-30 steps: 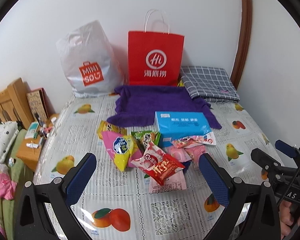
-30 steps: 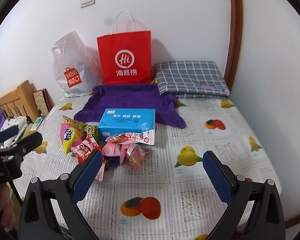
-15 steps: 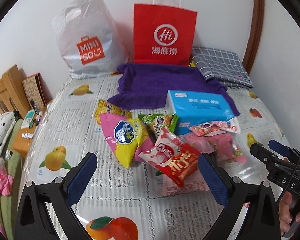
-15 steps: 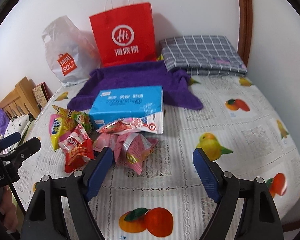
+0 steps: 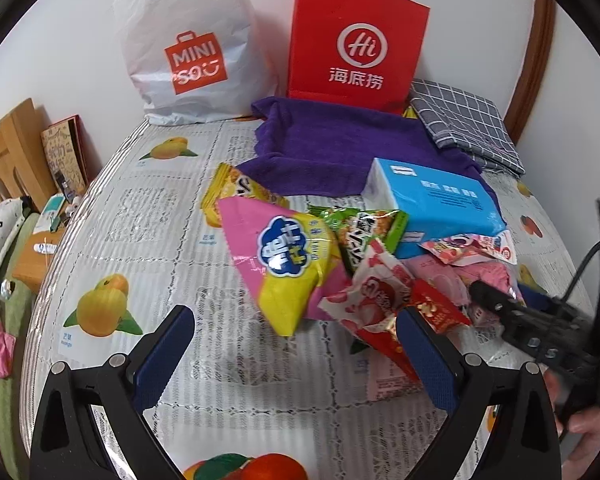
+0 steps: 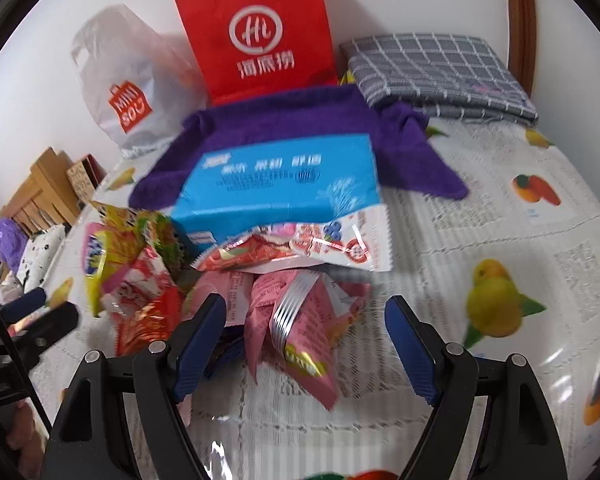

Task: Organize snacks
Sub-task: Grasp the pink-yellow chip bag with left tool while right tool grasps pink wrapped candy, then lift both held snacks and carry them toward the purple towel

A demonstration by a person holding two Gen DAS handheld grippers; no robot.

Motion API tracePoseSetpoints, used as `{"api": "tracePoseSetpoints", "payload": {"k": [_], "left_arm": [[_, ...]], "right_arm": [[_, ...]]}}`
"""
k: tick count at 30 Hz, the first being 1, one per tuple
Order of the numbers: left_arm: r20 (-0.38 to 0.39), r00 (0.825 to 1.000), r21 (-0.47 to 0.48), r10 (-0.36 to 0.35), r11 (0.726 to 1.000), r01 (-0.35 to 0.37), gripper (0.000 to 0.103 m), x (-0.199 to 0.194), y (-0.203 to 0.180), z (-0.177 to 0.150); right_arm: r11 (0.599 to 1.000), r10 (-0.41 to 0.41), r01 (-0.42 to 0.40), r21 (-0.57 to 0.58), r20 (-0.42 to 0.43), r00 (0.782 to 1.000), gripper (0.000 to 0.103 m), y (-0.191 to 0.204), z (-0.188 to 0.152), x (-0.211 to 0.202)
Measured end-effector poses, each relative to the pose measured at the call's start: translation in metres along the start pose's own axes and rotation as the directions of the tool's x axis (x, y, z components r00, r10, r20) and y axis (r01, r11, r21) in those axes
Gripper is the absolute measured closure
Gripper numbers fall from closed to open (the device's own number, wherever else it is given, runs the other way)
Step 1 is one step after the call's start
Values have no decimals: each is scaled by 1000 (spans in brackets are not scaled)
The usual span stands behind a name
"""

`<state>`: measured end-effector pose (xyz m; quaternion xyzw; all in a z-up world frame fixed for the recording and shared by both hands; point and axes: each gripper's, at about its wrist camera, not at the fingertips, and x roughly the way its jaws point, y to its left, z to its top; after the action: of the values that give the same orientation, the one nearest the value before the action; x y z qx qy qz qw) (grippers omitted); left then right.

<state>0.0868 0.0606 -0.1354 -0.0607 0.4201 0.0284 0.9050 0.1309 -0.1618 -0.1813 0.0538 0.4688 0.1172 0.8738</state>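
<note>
A pile of snack packets lies on the fruit-print tablecloth point(image 5: 148, 216). It holds a pink and yellow bag point(image 5: 284, 264), a green packet point(image 5: 364, 236), a red and white packet point(image 5: 384, 304) and pink packets point(image 6: 304, 320). A blue tissue pack point(image 5: 432, 200) lies behind them, also in the right wrist view point(image 6: 284, 180). My left gripper point(image 5: 296, 356) is open just in front of the pink and yellow bag. My right gripper point(image 6: 306, 340) is open around the pink packets.
A purple towel point(image 5: 332, 144), a red paper bag point(image 5: 356, 44), a white MINISO bag point(image 5: 192, 48) and a folded grey checked cloth point(image 5: 468, 124) stand at the back by the wall. Wooden furniture point(image 5: 8, 148) is left of the table.
Both grippers have moved forward and down toward the snack pile, which now looks much larger. The right gripper's fingers now flank the pink packets.
</note>
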Motion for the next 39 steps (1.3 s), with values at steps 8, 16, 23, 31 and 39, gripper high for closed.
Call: {"api": "tracePoseSetpoints", "payload": {"k": [8, 16, 23, 31, 39], "left_arm": [[-13, 1000, -39, 3, 999, -4, 2, 14, 12, 5], [-22, 999, -57, 38, 998, -40, 6, 38, 8, 21], [-28, 998, -68, 59, 996, -60, 14, 59, 4, 30], [-28, 999, -68, 27, 997, -29, 47, 66, -2, 31], [-10, 1000, -78, 18, 997, -19, 51, 45, 5, 24]], "right_arm": [[998, -44, 44, -50, 15, 999, 57, -7, -11, 2], [988, -104, 112, -107, 73, 992, 57, -39, -17, -10], [999, -25, 27, -35, 66, 998, 57, -58, -14, -4], [1000, 10, -10, -19, 36, 999, 56, -61, -14, 4], [1000, 12, -11, -12, 49, 999, 58, -63, -15, 2]]}}
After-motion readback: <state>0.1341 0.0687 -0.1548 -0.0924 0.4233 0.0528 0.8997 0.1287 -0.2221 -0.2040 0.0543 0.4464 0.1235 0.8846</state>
